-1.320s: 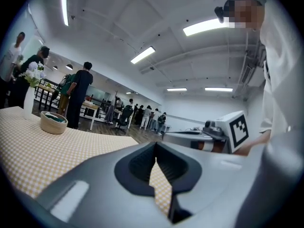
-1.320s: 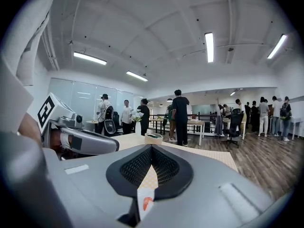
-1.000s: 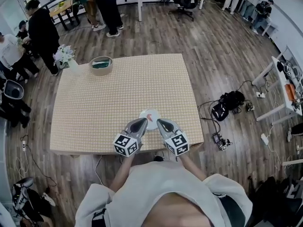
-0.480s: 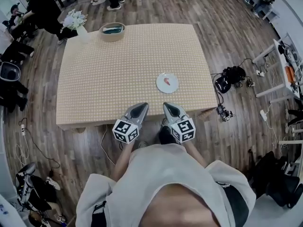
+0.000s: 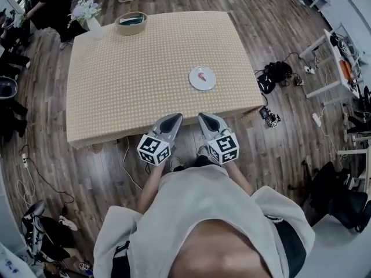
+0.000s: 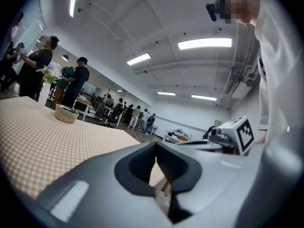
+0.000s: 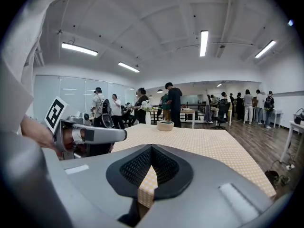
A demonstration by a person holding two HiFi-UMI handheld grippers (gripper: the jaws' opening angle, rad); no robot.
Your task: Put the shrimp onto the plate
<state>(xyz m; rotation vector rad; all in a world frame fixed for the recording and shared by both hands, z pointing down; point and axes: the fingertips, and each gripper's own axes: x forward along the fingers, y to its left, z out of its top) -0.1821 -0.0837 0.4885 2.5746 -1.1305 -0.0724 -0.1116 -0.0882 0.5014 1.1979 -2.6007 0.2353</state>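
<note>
We see the shrimp [image 5: 201,75] lying on the small white plate [image 5: 193,84], which sits on the checked table [image 5: 133,80] toward its near right corner, so we judge the task itself to be done. Both tools hang off the table's near edge, over the wooden floor and close to the person's body, well apart from the plate. That looks to us like a resting hold, not a reach for anything. The left gripper [image 5: 171,118] and the right gripper [image 5: 205,118] sit side by side with their tips pointing toward the table, near each other but not touching. In each gripper's own view the dark pads meet at the tip, leaving only a thin slit through which the checked cloth shows. We read both pairs of jaws as closed with nothing held between them, which fits hands that have no further object to carry. At the table's far end stand a shallow bowl [image 5: 130,23] and a vase of flowers [image 5: 87,13], far from the plate and, in our judgement, no part of this job. The plate lies flat with bare cloth all around it, so we see little risk of the shrimp slipping off. Other people stand beyond the far end of the table, and cables and bags lie on the floor to the right.
</note>
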